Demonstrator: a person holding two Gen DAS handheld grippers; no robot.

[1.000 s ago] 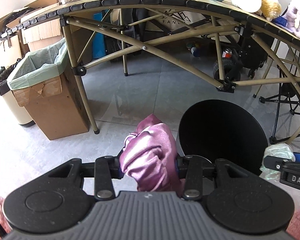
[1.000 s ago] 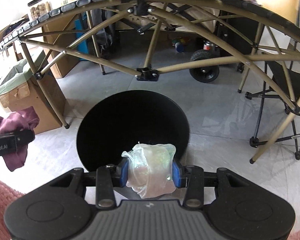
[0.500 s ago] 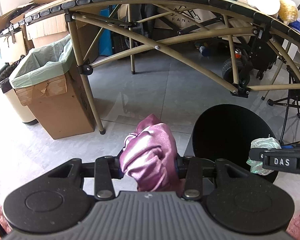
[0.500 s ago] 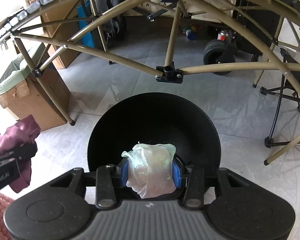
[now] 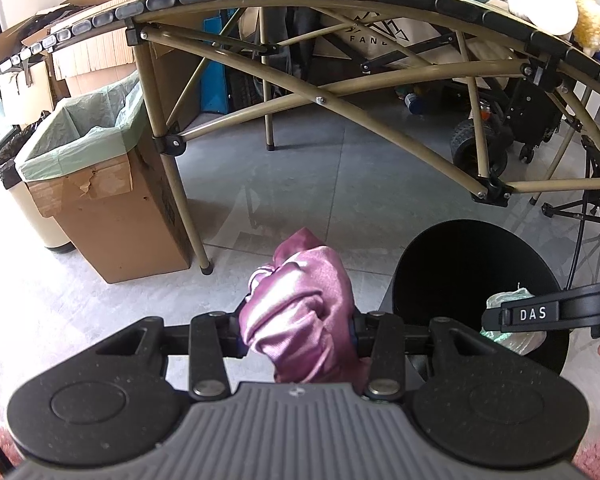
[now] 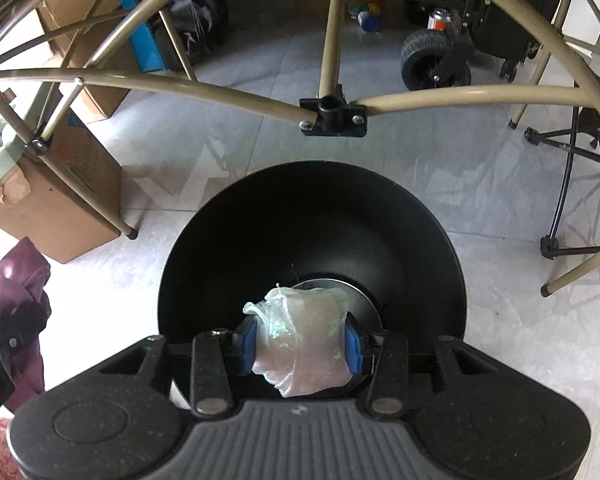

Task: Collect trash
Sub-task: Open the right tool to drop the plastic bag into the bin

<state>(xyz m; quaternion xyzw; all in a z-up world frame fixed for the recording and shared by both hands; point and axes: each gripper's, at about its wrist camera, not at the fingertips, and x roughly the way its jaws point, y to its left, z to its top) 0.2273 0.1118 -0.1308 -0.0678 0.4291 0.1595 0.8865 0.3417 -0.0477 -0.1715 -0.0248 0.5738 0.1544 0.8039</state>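
My left gripper [image 5: 298, 334] is shut on a crumpled shiny purple wrapper [image 5: 300, 312], held above the floor left of a round black bin [image 5: 460, 264]. My right gripper [image 6: 300, 346] is shut on a crumpled clear iridescent plastic bag [image 6: 304, 344] and holds it over the open mouth of the black bin [image 6: 312, 216]. In the left wrist view the right gripper [image 5: 512, 320] and its bag [image 5: 504, 300] show over the bin's right side. In the right wrist view the purple wrapper [image 6: 12, 288] shows at the left edge.
A cardboard box lined with a green bag [image 5: 96, 184] stands to the left, a beige pedal bin [image 5: 32, 216] behind it. A folding table's tan frame [image 5: 340, 100] arches over the floor; a leg foot [image 6: 131, 234] stands near the black bin. A wheeled cart [image 6: 432, 56] and chair legs [image 6: 560, 220] are at the right.
My right gripper moved forward and down over the black bin's mouth with its bag. My left gripper with the purple wrapper shifted slightly left and nearer the floor.
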